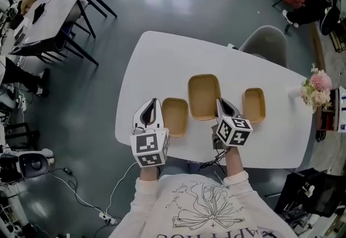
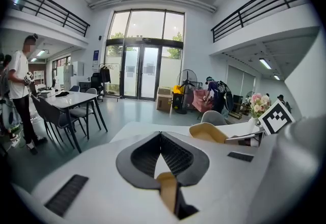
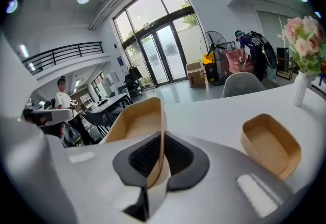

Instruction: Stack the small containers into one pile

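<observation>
Three tan containers lie in a row on the white table [image 1: 157,64]. The left small container [image 1: 175,115] lies by my left gripper [image 1: 153,101]. In the left gripper view that gripper [image 2: 160,135] has its jaws together on a thin tan strip [image 2: 167,187], apparently the container's wall. My right gripper [image 1: 220,103] is shut on the near right wall of the larger middle container [image 1: 204,93]. In the right gripper view the wall runs between the jaws of the right gripper [image 3: 162,134], and the middle container [image 3: 135,121] opens to the left. The right small container [image 1: 253,104] [image 3: 270,146] lies apart.
A vase of pink flowers [image 1: 316,88] [image 3: 304,39] stands at the table's right end. A grey chair [image 1: 265,42] is at the far side. A second table with chairs [image 1: 48,15] stands far left. The table's near edge runs just behind both grippers.
</observation>
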A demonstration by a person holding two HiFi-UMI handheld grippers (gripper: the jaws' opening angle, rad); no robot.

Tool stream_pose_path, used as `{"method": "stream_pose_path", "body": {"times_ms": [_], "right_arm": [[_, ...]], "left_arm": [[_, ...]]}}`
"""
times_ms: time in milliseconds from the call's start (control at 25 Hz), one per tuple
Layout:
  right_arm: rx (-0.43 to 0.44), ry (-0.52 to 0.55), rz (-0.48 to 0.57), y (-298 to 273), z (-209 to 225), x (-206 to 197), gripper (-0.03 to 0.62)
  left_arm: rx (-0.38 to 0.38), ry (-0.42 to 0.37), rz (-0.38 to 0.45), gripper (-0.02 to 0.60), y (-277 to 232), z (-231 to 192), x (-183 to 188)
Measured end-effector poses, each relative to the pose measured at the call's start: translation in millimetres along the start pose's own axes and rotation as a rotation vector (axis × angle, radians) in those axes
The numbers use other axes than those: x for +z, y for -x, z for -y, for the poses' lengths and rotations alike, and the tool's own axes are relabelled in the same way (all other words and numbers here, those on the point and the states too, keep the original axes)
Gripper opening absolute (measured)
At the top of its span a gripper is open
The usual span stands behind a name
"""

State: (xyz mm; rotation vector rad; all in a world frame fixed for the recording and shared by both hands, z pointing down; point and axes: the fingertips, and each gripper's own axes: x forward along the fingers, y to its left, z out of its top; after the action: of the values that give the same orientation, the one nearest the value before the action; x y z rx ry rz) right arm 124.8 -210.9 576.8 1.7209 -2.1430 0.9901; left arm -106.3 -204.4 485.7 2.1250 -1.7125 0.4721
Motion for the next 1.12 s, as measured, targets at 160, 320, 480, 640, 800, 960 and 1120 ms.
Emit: {"method": "stream_pose_path", "body": {"times_ms": [160, 320, 480, 640, 800, 960, 1120], "right_arm": [[-0.008, -0.006, -0.007, 8.3, -20.6, -11.9, 0.029], [-0.025, -0.036, -0.023, 13.3, -39.3, -27.6, 0.029], [-0.06, -0.077, -0.038, 14.8, -52.7, -43.7, 0.029], [-0.08, -0.125, -0.084, 10.2, -66.6, -64.3, 0.029], [-0.094, -0.144, -0.11, 4.4, -78.9, -80.1, 0.029], [-0.136, -0.152, -0.157, 3.0, -84.5, -96.0, 0.029], [-0.149, -0.172, -0.187, 0.0, -89.1, -109.4, 0.029]], "left_arm": [[0.042, 0.008, 0.017, 0.006, 28.1, -8.2, -6.3], [0.077, 0.025, 0.024, 0.008, 52.1, -17.8, -15.0], [0.108, 0.039, 0.032, 0.006, 69.3, -25.9, -21.3], [0.131, 0.05, 0.037, 0.006, 81.1, -35.9, -26.1], [0.149, 0.061, 0.035, 0.006, 85.8, -45.7, -30.6], [0.161, 0.071, 0.032, 0.006, 90.3, -54.7, -34.2], [0.174, 0.083, 0.023, 0.006, 92.2, -61.6, -40.1]]}}
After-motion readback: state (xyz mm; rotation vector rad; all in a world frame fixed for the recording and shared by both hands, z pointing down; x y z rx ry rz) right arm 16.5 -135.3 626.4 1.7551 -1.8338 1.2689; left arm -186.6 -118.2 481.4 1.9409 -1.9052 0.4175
